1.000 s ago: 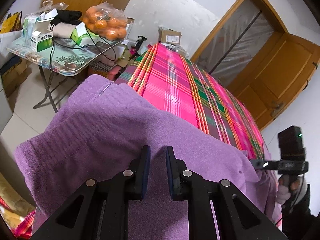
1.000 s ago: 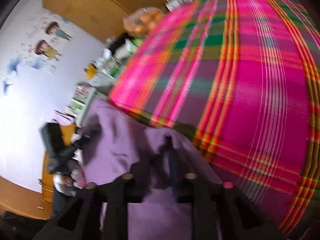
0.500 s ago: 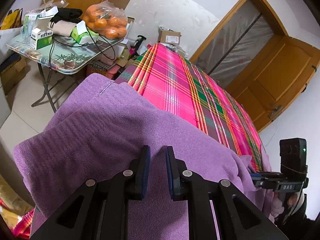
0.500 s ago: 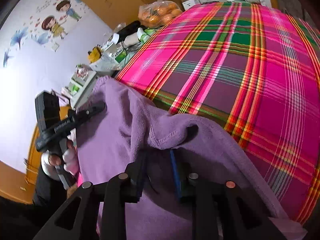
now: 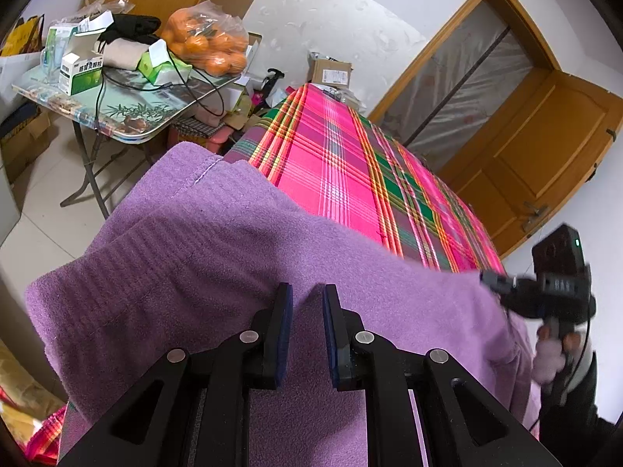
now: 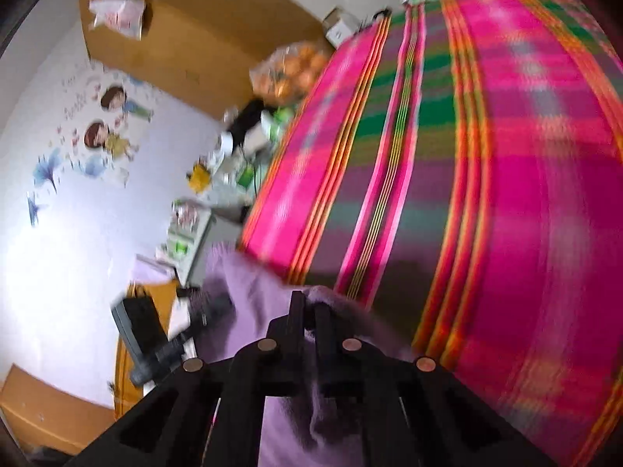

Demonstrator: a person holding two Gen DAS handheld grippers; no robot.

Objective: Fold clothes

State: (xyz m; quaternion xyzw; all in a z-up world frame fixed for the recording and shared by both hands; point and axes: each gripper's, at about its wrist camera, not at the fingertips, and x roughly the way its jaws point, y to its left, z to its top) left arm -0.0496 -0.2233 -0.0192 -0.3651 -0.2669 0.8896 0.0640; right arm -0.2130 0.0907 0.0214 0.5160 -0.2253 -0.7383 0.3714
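Two grippers, both on one purple fleece garment (image 5: pixel 241 272) that fills the lower half of the left wrist frame and hangs off the near edge of the plaid-covered bed (image 5: pixel 350 179). My left gripper (image 5: pixel 307 311) has its jaws narrowly apart with fleece bunched between them, so I read it as pinching the cloth. My right gripper (image 6: pixel 307 311), bottom centre of its blurred frame, is clamped on a fold of the same garment; in the left view it shows at the right edge, at the cloth's far corner. I judge this as the lift-and-spread step, garment held up by its top edge. Next move calls for carrying both corners forward together, keeping tension even, and laying the fleece flat on the bed before any fold.
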